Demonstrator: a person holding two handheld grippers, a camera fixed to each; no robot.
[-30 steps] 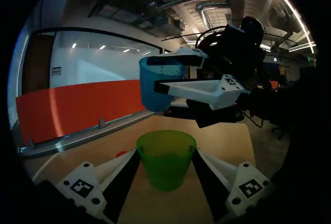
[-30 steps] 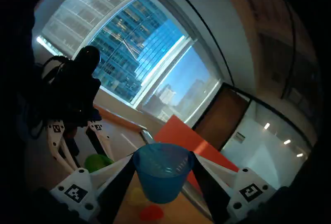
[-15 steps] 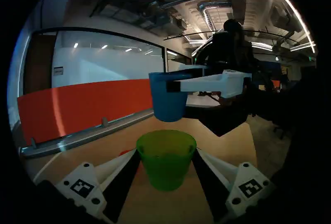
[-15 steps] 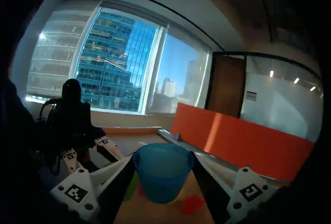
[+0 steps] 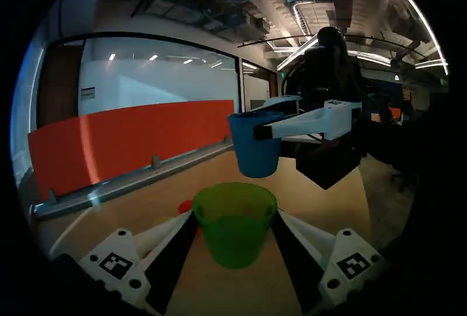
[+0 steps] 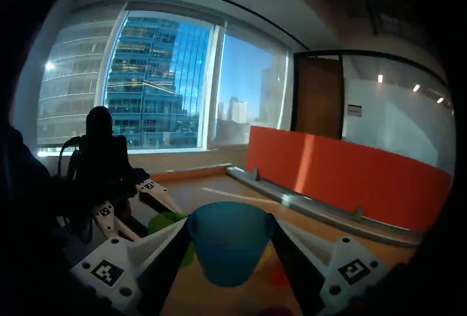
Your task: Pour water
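Note:
A translucent green cup stands upright between my left gripper's white fingers, which are shut on it low in the left gripper view. Just above and beyond it hangs a blue cup, upright, clamped in my right gripper, which reaches in from the right. The same blue cup sits between the right gripper's fingers in the right gripper view. There the left gripper shows at left with the green cup. I cannot see what is inside either cup.
A light wooden table lies under both cups. Small red and yellow objects lie on it near the left fingers. An orange wall panel runs along the table's far side, and a dark figure holds the right gripper.
The right gripper has rolled back from a tilt to level. The blue cup now sits upright, lower and farther right above the green cup. The left gripper and green cup barely moved.

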